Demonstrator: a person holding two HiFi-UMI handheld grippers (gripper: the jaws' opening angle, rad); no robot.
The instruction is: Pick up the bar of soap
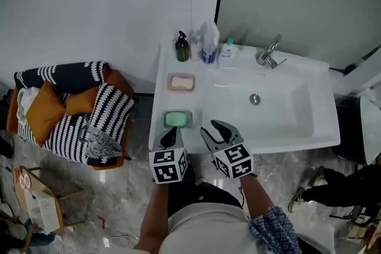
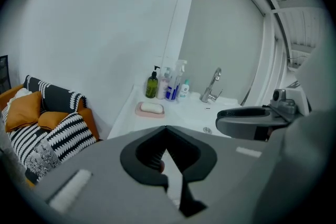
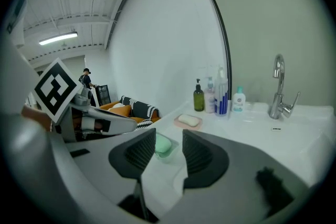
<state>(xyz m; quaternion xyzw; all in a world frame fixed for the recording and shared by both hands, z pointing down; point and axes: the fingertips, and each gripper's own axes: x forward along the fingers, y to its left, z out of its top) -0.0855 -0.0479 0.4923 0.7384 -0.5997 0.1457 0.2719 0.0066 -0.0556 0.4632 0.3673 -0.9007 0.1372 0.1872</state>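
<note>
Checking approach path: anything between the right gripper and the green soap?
Nothing: only bare white counter separates the right gripper from the green soap, per the right gripper view.

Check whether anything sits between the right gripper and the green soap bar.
Nothing visible. The right gripper is open, and the green soap bar lies in its dish straight ahead. The left gripper is off to one side.

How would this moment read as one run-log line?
right gripper: open, empty, facing green soap | left gripper: shut, empty | green soap: untouched on sink | white soap: untouched
</note>
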